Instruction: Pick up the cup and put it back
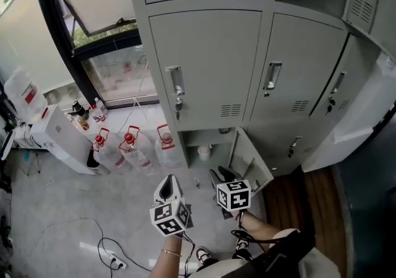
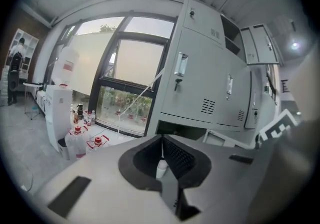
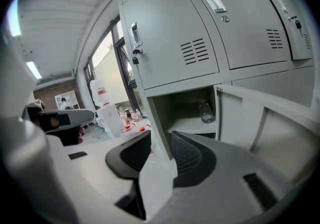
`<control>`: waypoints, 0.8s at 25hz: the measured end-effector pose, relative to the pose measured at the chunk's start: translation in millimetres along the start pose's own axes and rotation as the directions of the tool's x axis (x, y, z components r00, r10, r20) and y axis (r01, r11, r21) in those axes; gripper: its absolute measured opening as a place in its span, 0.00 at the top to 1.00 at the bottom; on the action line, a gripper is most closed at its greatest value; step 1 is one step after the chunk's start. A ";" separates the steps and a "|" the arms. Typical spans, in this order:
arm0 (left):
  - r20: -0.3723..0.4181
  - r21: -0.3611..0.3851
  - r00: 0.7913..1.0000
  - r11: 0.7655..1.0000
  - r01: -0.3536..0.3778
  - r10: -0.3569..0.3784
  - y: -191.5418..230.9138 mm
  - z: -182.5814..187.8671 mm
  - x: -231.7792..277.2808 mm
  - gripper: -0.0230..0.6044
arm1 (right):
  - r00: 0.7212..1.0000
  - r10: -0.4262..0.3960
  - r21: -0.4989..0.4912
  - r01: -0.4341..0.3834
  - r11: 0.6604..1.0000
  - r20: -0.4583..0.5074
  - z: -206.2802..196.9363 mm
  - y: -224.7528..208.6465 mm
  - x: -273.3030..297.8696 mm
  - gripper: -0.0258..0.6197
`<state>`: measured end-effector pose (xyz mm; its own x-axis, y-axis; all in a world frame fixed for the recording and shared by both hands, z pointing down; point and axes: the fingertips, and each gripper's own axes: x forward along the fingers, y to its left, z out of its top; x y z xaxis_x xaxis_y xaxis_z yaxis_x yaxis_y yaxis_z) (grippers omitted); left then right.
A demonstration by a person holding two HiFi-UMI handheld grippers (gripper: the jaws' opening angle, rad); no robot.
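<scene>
Our left hand-held gripper (image 1: 169,179) is pressed together, the right (image 1: 220,174) partly spread, both empty. The cup (image 1: 204,152) stands in the open locker (image 1: 189,139); reaching with shut jaws could topple it.

Locker and storage corner of a workplace, bank of grey metal lockers (image 1: 210,66) with handles, locks and vents, one bottom locker door (image 1: 252,162) open, big water jugs (image 1: 131,148) on the grey floor (image 1: 43,202), water dispenser (image 1: 59,137) by a large window (image 1: 120,69), power strip (image 1: 115,263) and loose cables (image 1: 68,224).
</scene>
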<state>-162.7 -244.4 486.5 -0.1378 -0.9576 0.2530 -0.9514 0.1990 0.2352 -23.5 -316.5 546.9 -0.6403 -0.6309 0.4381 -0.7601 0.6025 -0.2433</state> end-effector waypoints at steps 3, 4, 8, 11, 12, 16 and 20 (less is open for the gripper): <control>-0.012 0.036 0.999 0.999 0.031 -0.031 -19.0 5.1 -13.8 0.94 | 1.000 -0.004 -0.002 0.004 1.000 0.017 13.1 1.3 -17.4 0.83; -0.010 0.044 0.999 0.998 0.041 -0.041 -24.6 9.1 -16.5 0.94 | 0.999 -0.009 -0.003 0.009 1.000 0.031 19.9 0.3 -22.5 0.85; -0.001 0.074 0.997 0.994 0.082 -0.082 -46.1 27.1 -19.9 0.94 | 0.996 -0.034 -0.002 0.035 0.999 0.083 44.5 -5.9 -42.9 0.93; 0.004 0.089 0.996 0.992 0.093 -0.094 -55.9 43.3 -18.3 0.94 | 0.994 -0.047 -0.016 0.049 0.999 0.101 60.3 -6.6 -52.1 0.97; 0.005 0.091 0.996 0.991 0.094 -0.095 -58.3 47.5 -17.4 0.94 | 0.993 -0.049 -0.025 0.052 0.998 0.105 64.9 -7.0 -54.4 0.97; 0.019 0.086 0.995 0.992 0.094 -0.096 -65.8 58.1 -12.4 0.94 | 0.992 -0.055 -0.059 0.063 0.996 0.117 83.5 -13.9 -61.1 0.97; 0.022 0.088 0.996 0.992 0.090 -0.092 -68.0 63.6 -5.8 0.94 | 0.991 -0.064 -0.084 0.074 0.994 0.114 97.8 -20.5 -65.0 0.97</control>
<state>-114.7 -265.7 409.3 -0.0558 -0.9762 0.2094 -0.9804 0.0933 0.1737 22.9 -335.6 438.8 -0.5990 -0.7198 0.3507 -0.7932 0.5934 -0.1369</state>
